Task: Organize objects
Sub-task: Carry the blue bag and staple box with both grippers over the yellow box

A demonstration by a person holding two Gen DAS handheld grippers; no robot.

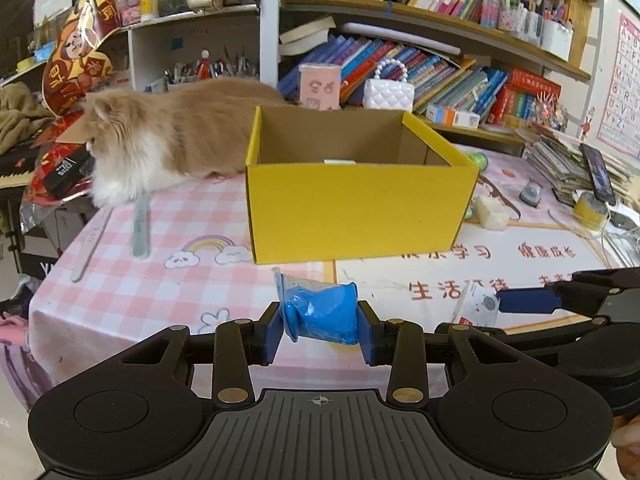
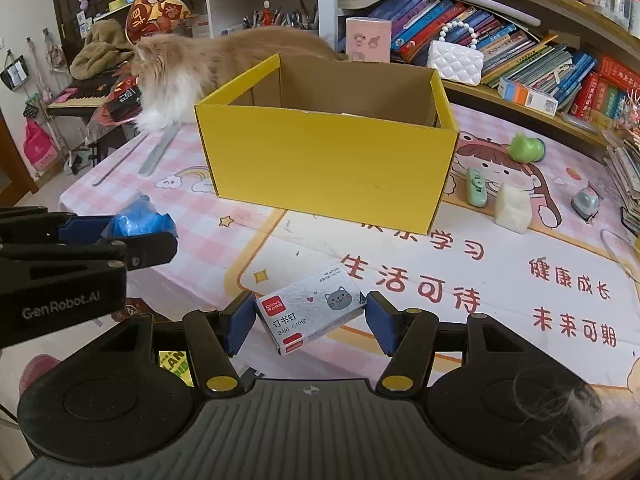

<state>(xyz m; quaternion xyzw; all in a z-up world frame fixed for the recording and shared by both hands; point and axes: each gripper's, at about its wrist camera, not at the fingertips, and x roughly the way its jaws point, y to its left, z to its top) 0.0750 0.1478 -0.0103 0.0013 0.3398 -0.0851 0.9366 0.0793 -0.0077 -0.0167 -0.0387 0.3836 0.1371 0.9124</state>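
The box point(image 1: 360, 208) is bright yellow outside and plain brown cardboard inside. The counter point(image 2: 192, 216) wears a pink-and-white check cloth printed with rainbows, stars and red lettering. The packet point(image 1: 324, 314) is vivid blue under clear wrap. The staple box point(image 2: 310, 312) is white with a grey cat face and red labels. The cat point(image 1: 168, 136) is ginger with a white chest.
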